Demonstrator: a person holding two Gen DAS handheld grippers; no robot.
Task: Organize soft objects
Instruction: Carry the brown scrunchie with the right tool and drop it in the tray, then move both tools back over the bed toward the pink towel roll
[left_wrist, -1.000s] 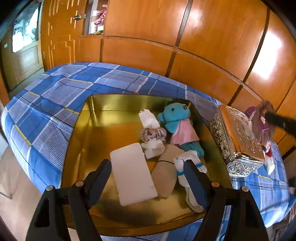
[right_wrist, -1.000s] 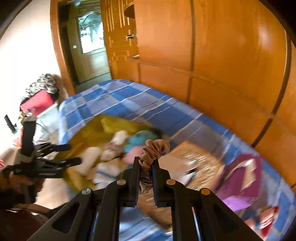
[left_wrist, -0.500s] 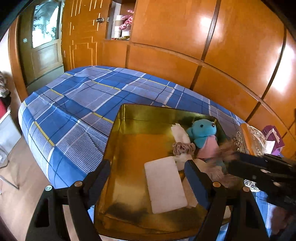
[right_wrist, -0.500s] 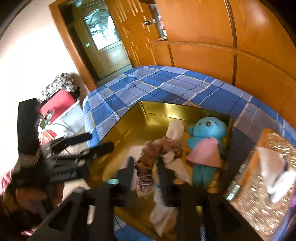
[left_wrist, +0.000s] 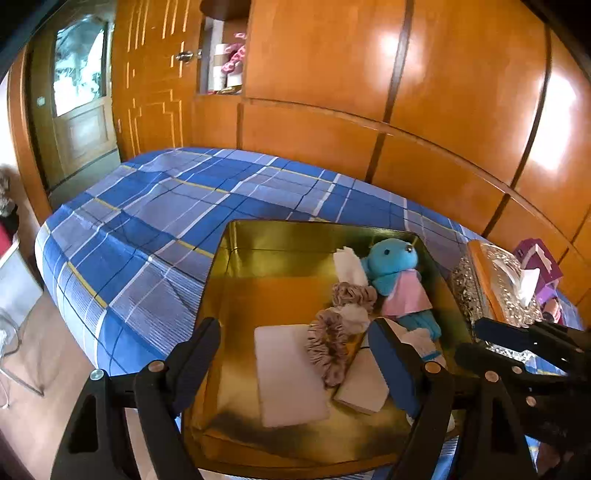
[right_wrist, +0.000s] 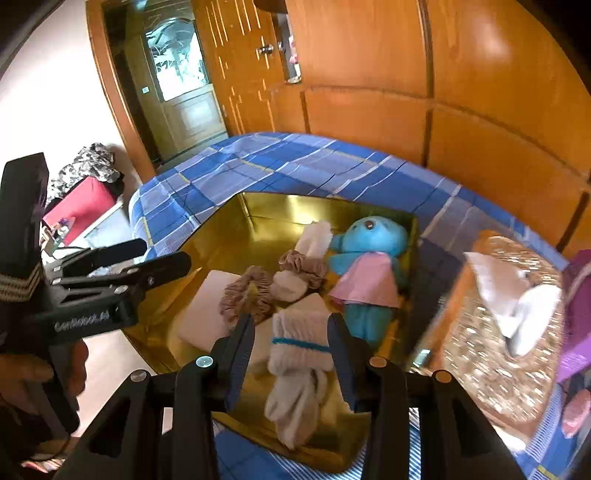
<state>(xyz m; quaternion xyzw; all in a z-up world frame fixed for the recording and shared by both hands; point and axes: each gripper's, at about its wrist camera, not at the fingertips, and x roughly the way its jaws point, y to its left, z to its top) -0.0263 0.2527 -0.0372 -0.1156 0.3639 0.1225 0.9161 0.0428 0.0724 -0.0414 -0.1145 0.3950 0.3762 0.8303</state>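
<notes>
A gold tray (left_wrist: 258, 251) (right_wrist: 229, 236) lies on the blue plaid bed. In it are a blue plush doll in a pink dress (left_wrist: 397, 277) (right_wrist: 367, 266), a brown scrunchie (left_wrist: 328, 347) (right_wrist: 245, 291) lying on a white pad (left_wrist: 288, 376) (right_wrist: 201, 314), a second scrunchie around a white cloth (left_wrist: 354, 293) (right_wrist: 303, 264), and white socks with a blue band (right_wrist: 299, 354). My left gripper (left_wrist: 295, 358) is open and empty above the tray's near side. My right gripper (right_wrist: 291, 354) is open over the socks, holding nothing.
A silver ornate tissue box (left_wrist: 495, 284) (right_wrist: 491, 317) stands right of the tray, with a purple box (left_wrist: 535, 262) behind it. Wooden wardrobe panels (left_wrist: 406, 92) back the bed. A red bag (right_wrist: 81, 206) lies on the floor at the left.
My right gripper carried the brown scrunchie from beside the tissue box to the tray, opened and let it drop onto the white pad. My left gripper drew back a little.
</notes>
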